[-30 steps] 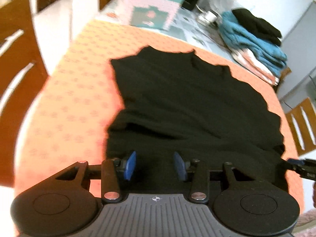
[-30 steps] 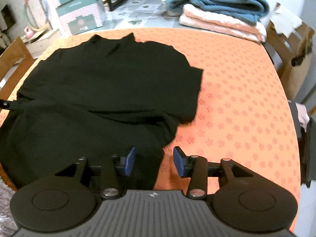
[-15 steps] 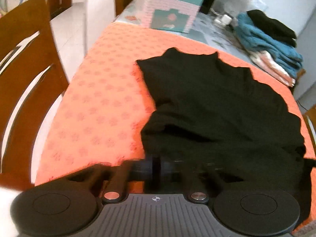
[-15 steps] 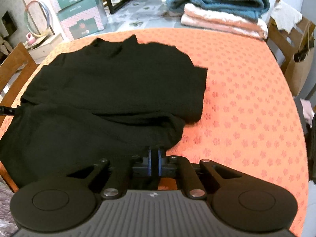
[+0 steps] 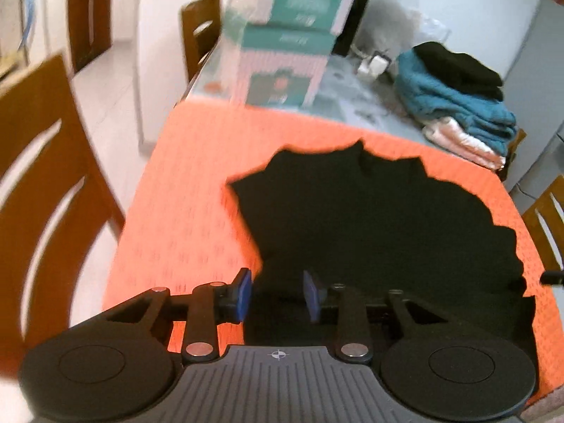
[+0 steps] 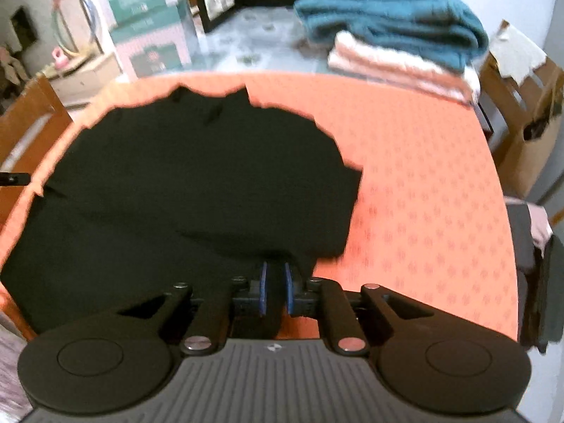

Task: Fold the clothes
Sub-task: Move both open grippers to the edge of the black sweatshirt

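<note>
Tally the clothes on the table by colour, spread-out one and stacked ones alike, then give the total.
Black: 2, the spread garment and the stack's top piece
Teal: 1
Pale pink: 1
Total: 4

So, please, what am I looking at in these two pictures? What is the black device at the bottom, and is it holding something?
There is no robot here. A person carries a two-finger gripper in each hand, and a camera on each looks forward along the fingers. One picture comes from the left gripper, the other from the right gripper. A black garment lies spread on the orange tablecloth, with folded clothes and boxes behind. Both pairs of jaws are opening. The right pads stand close, with a fold of the garment's near edge between them. The left pads stand wider, over the same edge.
</note>
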Demonstrator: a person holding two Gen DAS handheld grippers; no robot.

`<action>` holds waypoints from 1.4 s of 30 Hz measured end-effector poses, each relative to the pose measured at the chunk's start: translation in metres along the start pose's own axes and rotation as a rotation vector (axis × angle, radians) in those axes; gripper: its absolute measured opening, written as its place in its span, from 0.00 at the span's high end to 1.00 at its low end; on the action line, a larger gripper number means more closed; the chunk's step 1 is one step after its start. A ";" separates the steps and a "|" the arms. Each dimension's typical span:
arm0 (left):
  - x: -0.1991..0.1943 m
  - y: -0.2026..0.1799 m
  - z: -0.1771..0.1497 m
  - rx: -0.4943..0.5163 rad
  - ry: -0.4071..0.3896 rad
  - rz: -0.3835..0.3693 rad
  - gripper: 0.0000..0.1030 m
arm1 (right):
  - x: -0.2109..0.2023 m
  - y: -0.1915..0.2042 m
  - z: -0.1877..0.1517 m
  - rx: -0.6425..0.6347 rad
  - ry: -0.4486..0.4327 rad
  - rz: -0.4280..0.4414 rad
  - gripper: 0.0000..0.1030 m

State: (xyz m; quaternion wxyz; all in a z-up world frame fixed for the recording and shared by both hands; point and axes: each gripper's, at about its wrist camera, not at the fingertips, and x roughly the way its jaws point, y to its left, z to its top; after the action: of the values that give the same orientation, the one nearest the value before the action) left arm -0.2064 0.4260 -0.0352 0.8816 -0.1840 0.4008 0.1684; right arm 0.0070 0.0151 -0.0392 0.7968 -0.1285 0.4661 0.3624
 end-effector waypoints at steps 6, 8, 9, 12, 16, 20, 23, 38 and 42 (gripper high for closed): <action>0.025 -0.014 0.059 0.096 -0.022 -0.021 0.65 | 0.005 -0.013 0.053 -0.030 -0.043 0.030 0.88; 0.038 -0.018 0.076 0.131 -0.027 -0.015 0.64 | 0.015 -0.016 0.073 -0.046 -0.043 0.039 0.87; 0.045 -0.020 0.084 0.146 -0.030 -0.020 0.64 | 0.022 -0.018 0.083 -0.053 -0.042 0.045 0.86; 0.069 -0.027 0.105 0.182 -0.014 -0.040 0.62 | 0.045 -0.021 0.108 -0.074 -0.028 0.065 0.81; 0.108 -0.036 0.127 0.231 0.034 -0.072 0.61 | 0.082 -0.020 0.138 -0.116 -0.001 0.078 0.80; 0.149 -0.048 0.139 0.289 0.094 -0.108 0.59 | 0.124 -0.013 0.161 -0.158 0.030 0.094 0.77; 0.175 -0.059 0.146 0.346 0.127 -0.124 0.58 | 0.151 -0.006 0.175 -0.193 0.057 0.122 0.76; 0.218 -0.086 0.169 0.252 0.157 -0.258 0.53 | 0.227 0.020 0.212 -0.208 0.116 0.259 0.82; 0.188 -0.068 0.168 0.141 0.108 -0.211 0.53 | 0.211 0.028 0.209 -0.241 0.072 0.288 0.92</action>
State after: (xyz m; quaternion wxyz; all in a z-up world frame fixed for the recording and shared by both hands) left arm 0.0493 0.4720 -0.0644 0.8823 -0.1714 0.4370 0.0358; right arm 0.1876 0.2447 -0.1008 0.6984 -0.1680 0.4610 0.5211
